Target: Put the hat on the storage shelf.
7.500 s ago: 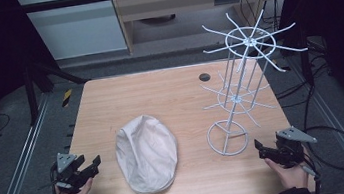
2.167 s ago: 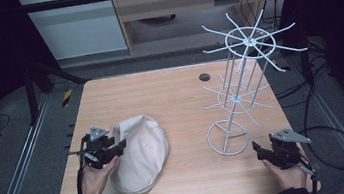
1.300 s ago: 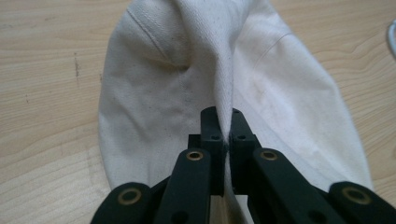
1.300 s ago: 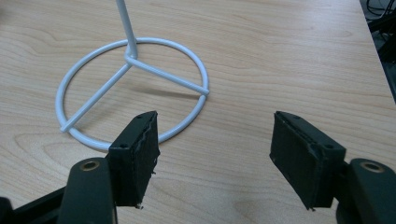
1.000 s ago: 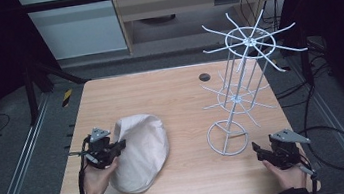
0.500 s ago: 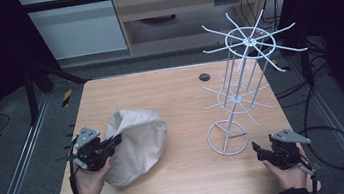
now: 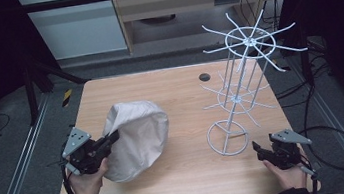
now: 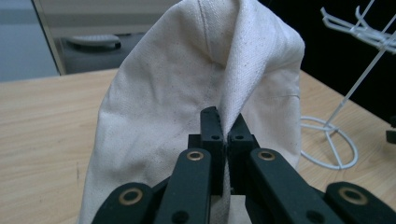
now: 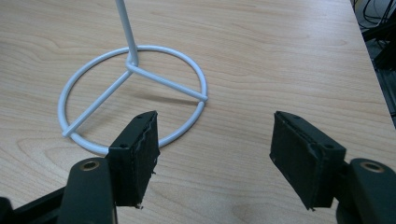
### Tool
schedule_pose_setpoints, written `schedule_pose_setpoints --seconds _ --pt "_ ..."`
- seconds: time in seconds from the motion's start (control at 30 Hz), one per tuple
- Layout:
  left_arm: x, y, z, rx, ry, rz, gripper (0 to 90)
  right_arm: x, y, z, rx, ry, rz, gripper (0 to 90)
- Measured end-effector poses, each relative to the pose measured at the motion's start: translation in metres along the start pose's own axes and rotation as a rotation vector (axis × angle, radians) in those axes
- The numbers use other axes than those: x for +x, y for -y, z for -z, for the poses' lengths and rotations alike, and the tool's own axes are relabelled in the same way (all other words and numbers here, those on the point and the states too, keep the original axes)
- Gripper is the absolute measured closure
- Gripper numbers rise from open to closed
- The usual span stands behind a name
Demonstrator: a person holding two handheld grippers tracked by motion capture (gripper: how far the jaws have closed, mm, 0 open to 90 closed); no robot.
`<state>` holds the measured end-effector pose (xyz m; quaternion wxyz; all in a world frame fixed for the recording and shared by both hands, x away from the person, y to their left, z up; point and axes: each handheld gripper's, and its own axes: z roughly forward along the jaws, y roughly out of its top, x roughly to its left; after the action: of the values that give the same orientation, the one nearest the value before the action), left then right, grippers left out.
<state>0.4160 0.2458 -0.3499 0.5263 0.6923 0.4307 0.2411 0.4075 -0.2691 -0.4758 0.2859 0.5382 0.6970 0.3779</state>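
Cream cloth cap [image 7: 137, 137] is pinched in my left gripper [image 7: 110, 138], left of the wire rack [image 7: 246, 82], puffed and lifted; my right gripper [image 9: 212, 154] gapes empty.

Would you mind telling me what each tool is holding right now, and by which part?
The left tool pinches the cream cloth hat by a fold at its edge. The right tool stands open near the white wire rack, holding nothing.

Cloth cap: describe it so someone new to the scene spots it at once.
On the wooden table, look at the left half, opposite the white wire rack. The cloth cap is the cream fabric dome, pinched at its edge by the left gripper and partly lifted. It is the table's one soft thing.
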Motion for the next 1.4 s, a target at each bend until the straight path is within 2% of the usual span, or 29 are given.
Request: schedule_pose_setpoints --seconds 0.23,0.63,0.8,1.4 --pt "-0.002 -0.007 0.014 -0.086 0.023 0.012 88.7 0.000 0.000 0.000 -0.003 0.002 0.000 32.2" --pt "-0.009 -0.017 0.027 -0.186 0.039 0.000 88.7 0.000 0.000 0.000 -0.008 0.005 0.006 31.9" --pt "-0.013 -0.023 0.034 -0.248 0.046 -0.016 88.7 0.000 0.001 -0.001 -0.006 0.003 0.003 31.8" --pt "-0.025 -0.048 0.044 -0.415 0.132 0.025 88.7 0.000 0.001 0.000 -0.020 0.004 0.009 31.5"
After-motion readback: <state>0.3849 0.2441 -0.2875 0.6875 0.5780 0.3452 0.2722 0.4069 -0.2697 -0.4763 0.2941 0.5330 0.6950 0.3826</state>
